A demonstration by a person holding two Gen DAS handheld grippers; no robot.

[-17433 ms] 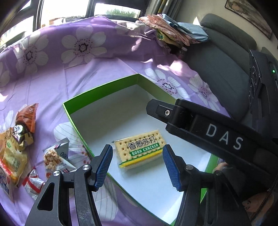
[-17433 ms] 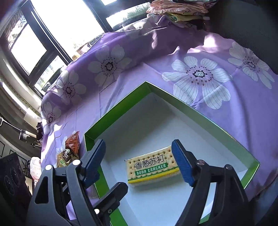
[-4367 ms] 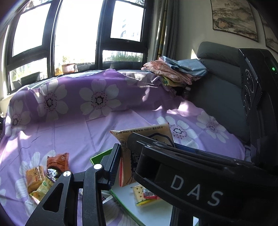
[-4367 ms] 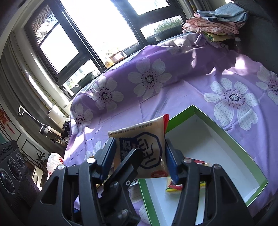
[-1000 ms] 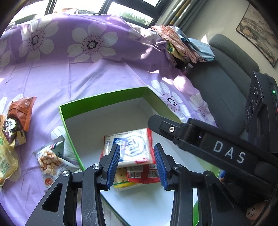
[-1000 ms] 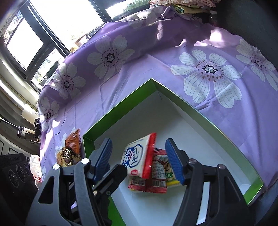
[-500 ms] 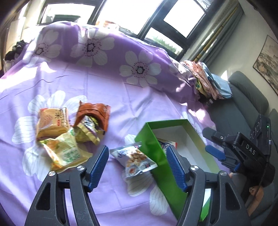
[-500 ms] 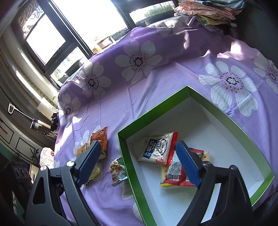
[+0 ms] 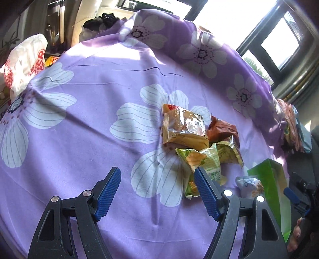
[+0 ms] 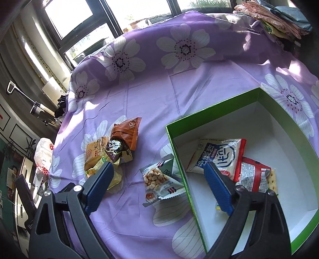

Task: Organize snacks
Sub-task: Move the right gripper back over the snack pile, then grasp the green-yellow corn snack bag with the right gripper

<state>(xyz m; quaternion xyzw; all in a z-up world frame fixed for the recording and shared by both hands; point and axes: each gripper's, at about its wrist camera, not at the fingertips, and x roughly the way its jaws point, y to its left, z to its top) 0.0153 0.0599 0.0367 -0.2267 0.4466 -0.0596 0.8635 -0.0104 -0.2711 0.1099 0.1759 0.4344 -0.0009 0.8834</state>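
Note:
A green box (image 10: 223, 105) with a white inside lies on the purple flowered cloth; it holds a white-and-blue packet (image 10: 221, 155), a red packet (image 10: 252, 175) and a soda cracker pack (image 10: 272, 180). A nut snack packet (image 10: 161, 179) lies just left of the box. My right gripper (image 10: 159, 187) is open and empty above it. A pile of loose snacks (image 9: 199, 139) lies on the cloth: a golden pack (image 9: 182, 125), a brown pack (image 9: 222, 129), a green-yellow pack (image 9: 203, 161). My left gripper (image 9: 157, 191) is open and empty just before the pile.
The box's green wall (image 9: 273, 191) and the nut packet (image 9: 249, 187) show at the right of the left wrist view. A white and red plastic bag (image 9: 24, 63) sits past the cloth's left edge. Folded clothes (image 10: 273, 14) lie at the far right. Windows stand behind.
The white-and-blue packet was let go inside the box. Both grippers opened wide. My left gripper swung left toward the loose snack pile; my right gripper drew back left over the nut packet.

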